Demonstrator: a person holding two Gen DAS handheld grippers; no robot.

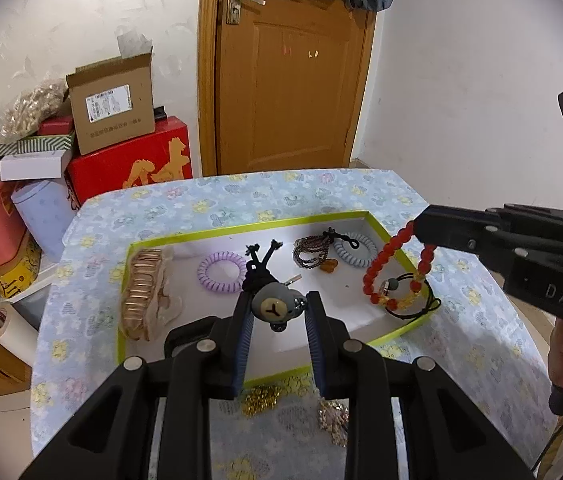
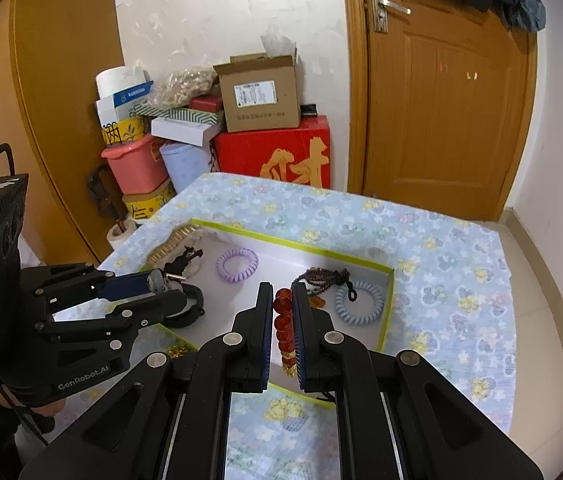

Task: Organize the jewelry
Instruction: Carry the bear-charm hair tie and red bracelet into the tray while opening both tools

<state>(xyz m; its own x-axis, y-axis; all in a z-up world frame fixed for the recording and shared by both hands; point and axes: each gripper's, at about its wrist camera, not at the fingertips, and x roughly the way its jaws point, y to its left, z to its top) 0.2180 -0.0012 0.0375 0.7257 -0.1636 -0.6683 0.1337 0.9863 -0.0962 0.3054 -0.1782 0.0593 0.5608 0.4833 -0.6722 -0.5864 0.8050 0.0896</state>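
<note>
Right gripper [image 2: 283,312] clamps our red bracelet [image 1: 395,272] above the tray's [image 1: 241,227] right end. Left gripper [image 1: 277,312] probably pinches the bear charm [image 1: 275,306] mid-tray.

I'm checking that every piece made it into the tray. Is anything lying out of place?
Yes. A gold trinket and a pale beaded piece lie on the floral cloth outside the tray's near rim, beneath the left gripper. Everything else sits inside or is held.

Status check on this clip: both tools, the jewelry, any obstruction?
Left tool shut on bear charm. Right tool shut on red bead bracelet, both above white tray. Nothing blocking.
</note>
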